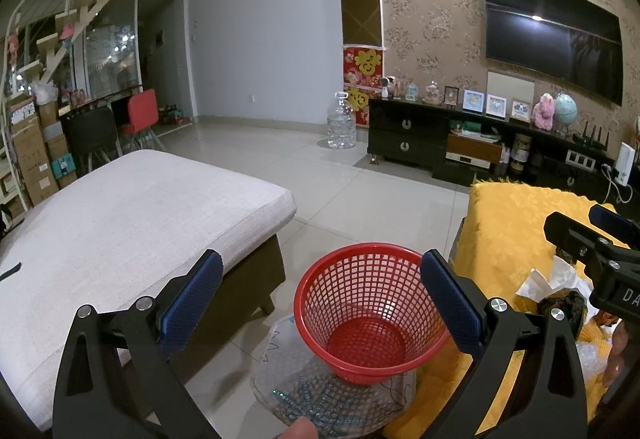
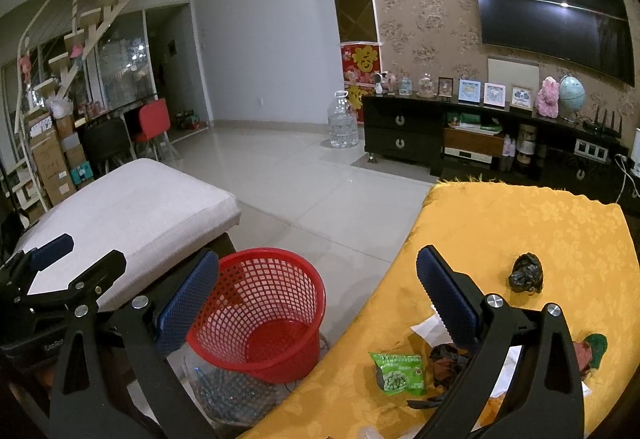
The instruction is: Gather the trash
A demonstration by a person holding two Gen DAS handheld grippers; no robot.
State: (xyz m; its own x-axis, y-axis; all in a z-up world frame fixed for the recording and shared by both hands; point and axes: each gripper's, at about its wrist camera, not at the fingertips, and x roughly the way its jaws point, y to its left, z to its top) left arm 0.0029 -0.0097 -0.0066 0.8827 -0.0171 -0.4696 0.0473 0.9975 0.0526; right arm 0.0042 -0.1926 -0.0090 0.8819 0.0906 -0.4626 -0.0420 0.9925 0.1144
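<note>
A red mesh basket [image 1: 370,311] stands empty on a clear plastic stool, between a sofa and a table under a yellow cloth [image 2: 520,235]. My left gripper [image 1: 320,303] is open and empty just above the basket. My right gripper [image 2: 318,303] is open and empty, spanning the basket [image 2: 260,311] and the table's left edge; it also shows at the right of the left wrist view [image 1: 592,239]. On the cloth lie a green snack packet [image 2: 400,373], a black crumpled bag [image 2: 526,273], a dark wrapper [image 2: 448,359] and white tissue [image 1: 548,279].
A light grey sofa cushion [image 1: 132,223] sits at the left. A tiled floor [image 2: 312,191] stretches to a black TV cabinet [image 2: 404,137] with a large water bottle [image 2: 343,121] beside it. Chairs and stacked boxes stand at the far left.
</note>
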